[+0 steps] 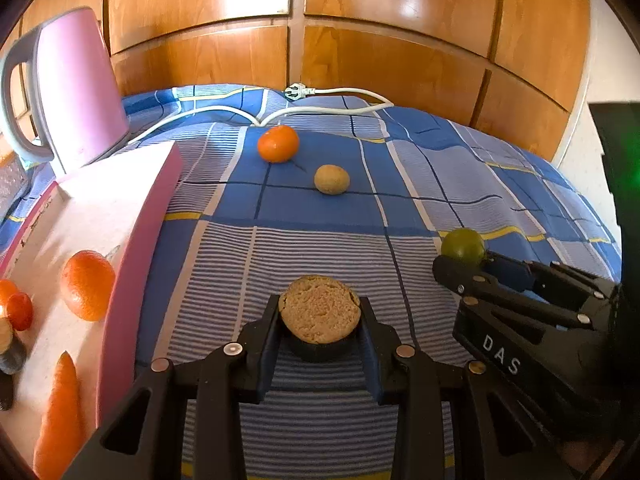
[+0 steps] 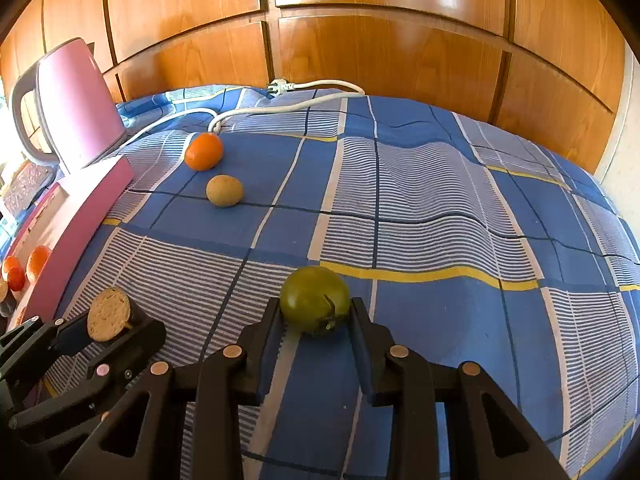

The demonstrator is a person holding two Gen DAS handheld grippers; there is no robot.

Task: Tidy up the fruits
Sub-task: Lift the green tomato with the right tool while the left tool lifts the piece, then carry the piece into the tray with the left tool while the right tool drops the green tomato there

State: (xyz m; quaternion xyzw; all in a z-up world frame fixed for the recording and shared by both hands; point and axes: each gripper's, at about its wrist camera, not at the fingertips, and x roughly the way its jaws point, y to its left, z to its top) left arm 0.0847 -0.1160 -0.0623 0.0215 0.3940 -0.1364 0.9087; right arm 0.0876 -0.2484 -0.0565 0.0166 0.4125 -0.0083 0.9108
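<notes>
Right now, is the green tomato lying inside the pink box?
No, the green tomato sits between the right gripper fingers over the blue checked bedsheet, well away from the pink box.

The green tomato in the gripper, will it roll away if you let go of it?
Probably a little. The green tomato looks round and smooth, so it could roll, though the rumpled checked bedspread would likely stop it soon. Its skin looks shiny, so it might slip between the right gripper fingers. It is probably firm but could bruise if squeezed hard.
</notes>
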